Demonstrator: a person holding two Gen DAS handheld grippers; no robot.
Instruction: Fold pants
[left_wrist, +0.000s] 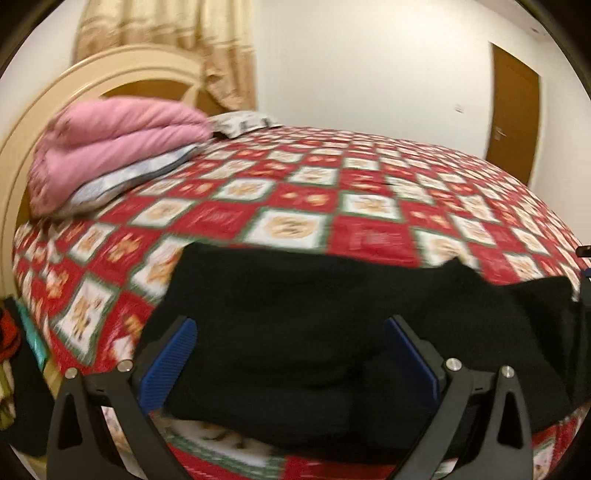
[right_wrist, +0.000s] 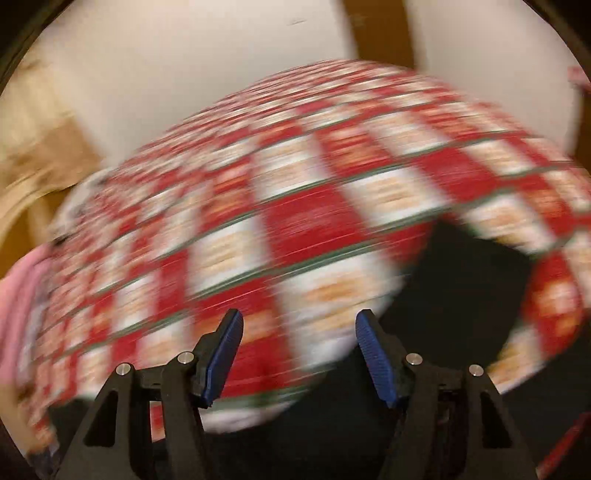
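Pants (left_wrist: 332, 332): black, soft matte cloth, rumpled heap at the near edge of the bed (left_wrist: 369, 206). Bedspread: red and white checks, green borders, printed motifs; no legible writing. Quilt (left_wrist: 110, 147): pink, puffy, folded, by the cream curved headboard (left_wrist: 74, 85). Left gripper (left_wrist: 288, 332): blue ribbed pads spread wide over the pants. Right gripper (right_wrist: 299, 325): spread, holding nothing; view blurred, pants at its right.

Black pants (left_wrist: 332, 332) bunched on bedspread (left_wrist: 295, 192)

L gripper (left_wrist: 290, 354): blk frame, blue ribbed pads, silver screws | R gripper (right_wrist: 299, 356): same
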